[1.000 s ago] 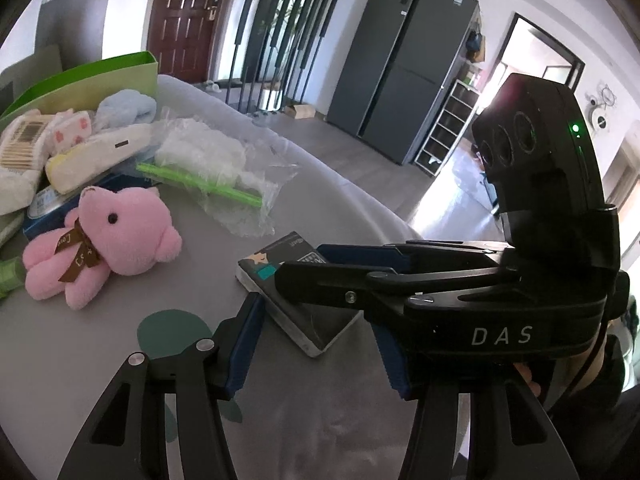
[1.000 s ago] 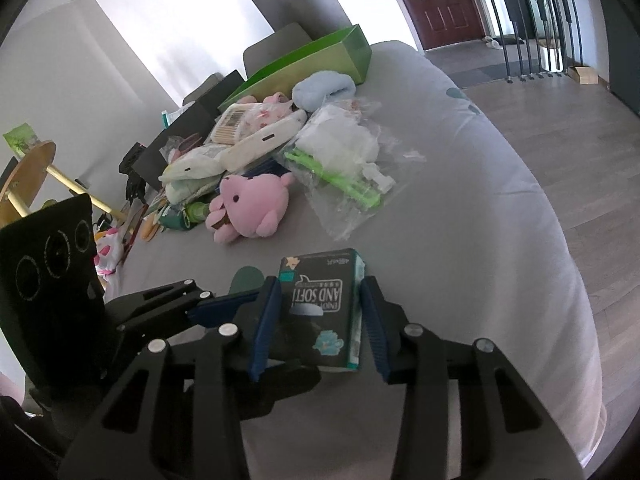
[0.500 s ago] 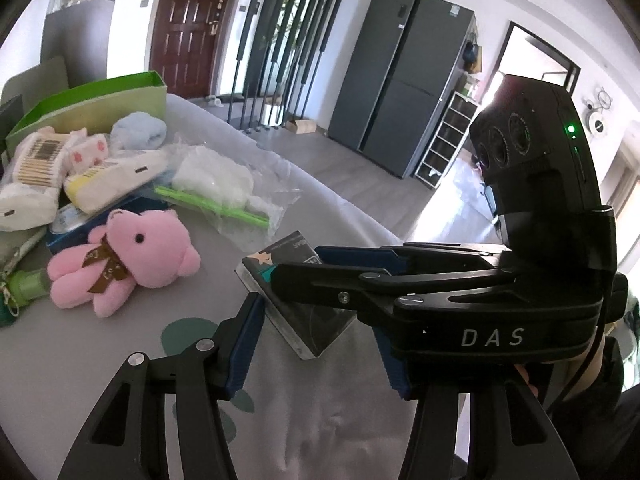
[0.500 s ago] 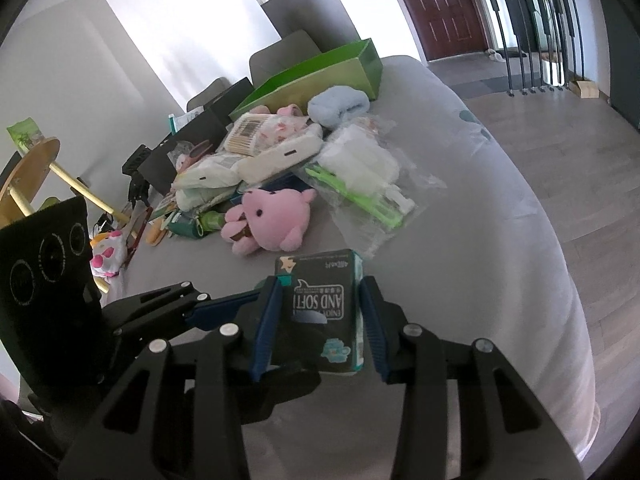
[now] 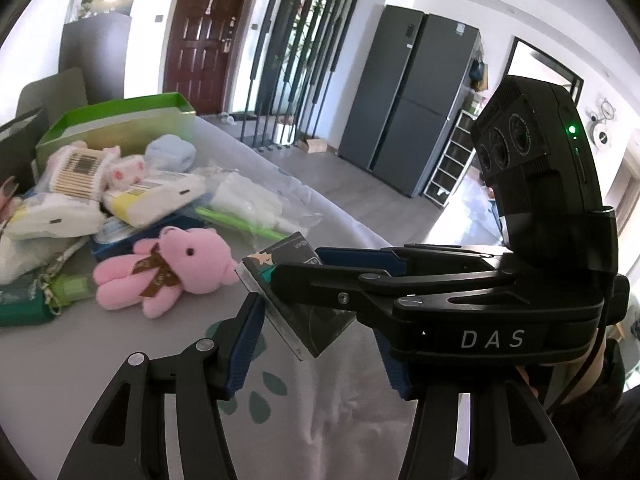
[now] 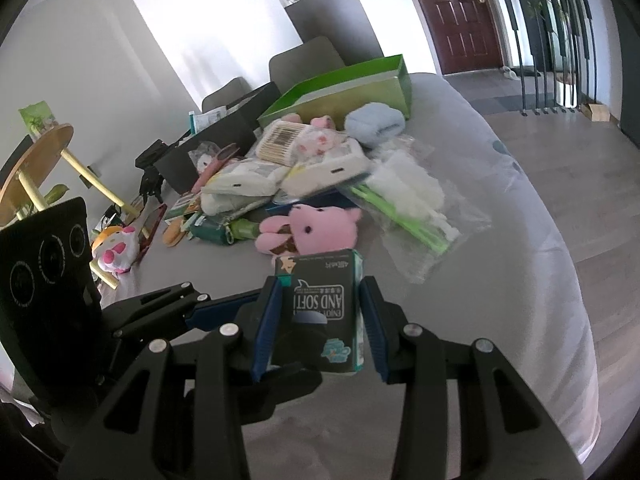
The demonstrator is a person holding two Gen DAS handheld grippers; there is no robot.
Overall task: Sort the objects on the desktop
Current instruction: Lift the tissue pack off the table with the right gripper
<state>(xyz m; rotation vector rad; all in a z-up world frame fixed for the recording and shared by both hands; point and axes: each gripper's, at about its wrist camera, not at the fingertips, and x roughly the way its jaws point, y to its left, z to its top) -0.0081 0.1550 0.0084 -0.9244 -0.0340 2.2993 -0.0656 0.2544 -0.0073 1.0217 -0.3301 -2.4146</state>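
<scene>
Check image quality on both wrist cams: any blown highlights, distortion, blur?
Left wrist view: doorway at right blown out by daylight, strong fisheye bending, dark corner vignette, tissue pack sharp. Right wrist view: white wall overexposed, same barrel distortion, pack print readable, pile of items slightly soft.

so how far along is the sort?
Early. Nothing looks sorted: the green box shows nothing inside from here. In hand: the right gripper has its jaws shut on the dark tissue pack, lifted off the table. Left: the pink plush, cotton swabs, blue cloth and bagged items.
</scene>
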